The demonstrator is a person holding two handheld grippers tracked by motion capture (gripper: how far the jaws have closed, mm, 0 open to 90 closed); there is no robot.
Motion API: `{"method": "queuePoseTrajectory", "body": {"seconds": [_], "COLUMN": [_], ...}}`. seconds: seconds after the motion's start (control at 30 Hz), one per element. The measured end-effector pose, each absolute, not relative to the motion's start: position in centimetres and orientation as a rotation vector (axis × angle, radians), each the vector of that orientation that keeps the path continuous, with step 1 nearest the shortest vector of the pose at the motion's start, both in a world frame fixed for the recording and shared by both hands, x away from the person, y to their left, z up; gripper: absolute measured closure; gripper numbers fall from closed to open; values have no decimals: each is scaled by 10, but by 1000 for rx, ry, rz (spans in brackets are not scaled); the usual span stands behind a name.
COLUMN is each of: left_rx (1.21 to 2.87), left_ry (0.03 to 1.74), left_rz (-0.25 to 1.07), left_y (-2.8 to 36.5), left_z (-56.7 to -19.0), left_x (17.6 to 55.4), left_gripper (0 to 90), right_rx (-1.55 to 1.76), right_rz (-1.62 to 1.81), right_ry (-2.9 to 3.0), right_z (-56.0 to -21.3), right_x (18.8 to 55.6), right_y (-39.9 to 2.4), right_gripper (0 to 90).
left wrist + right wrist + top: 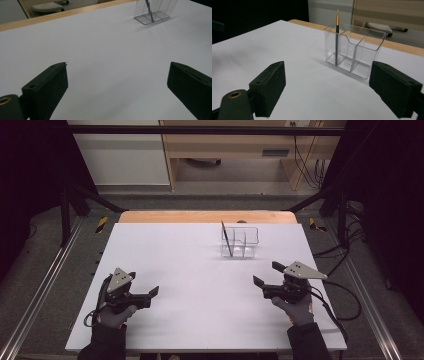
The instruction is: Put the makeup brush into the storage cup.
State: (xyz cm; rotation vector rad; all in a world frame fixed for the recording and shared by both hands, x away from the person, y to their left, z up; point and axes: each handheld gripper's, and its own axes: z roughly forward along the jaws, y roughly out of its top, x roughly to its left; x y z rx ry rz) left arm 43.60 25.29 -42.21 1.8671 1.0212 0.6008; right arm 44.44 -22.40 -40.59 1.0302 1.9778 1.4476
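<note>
High view: the white tabletop (200, 285) carries a clear divided holder (240, 242) toward its far edge, a pencil (226, 238) standing tilted in its left compartment. The left tongs (150, 294) and right tongs (263, 276) sit near the close corners, both held by gloved hands, jaws apart. Left gripper view: wide-open jaws, nothing between them, the holder (156, 11) far off. Right gripper view: jaws spread, the holder (354, 50) and pencil (337, 37) ahead.
</note>
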Motion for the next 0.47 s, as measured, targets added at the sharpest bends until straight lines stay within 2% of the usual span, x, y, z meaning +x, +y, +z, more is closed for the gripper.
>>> {"method": "queuePoseTrajectory", "body": {"seconds": [0.47], "left_rx": [1874], "left_ry": [1021], "left_rz": [589], "left_y": [253], "left_z": [-425], "left_x": [436], "left_gripper": [26], "right_rx": [1130], "right_rz": [1396], "right_ry": [1952], "right_z": [-421], "right_x": [434], "right_y": [-249], "right_gripper": [118]}}
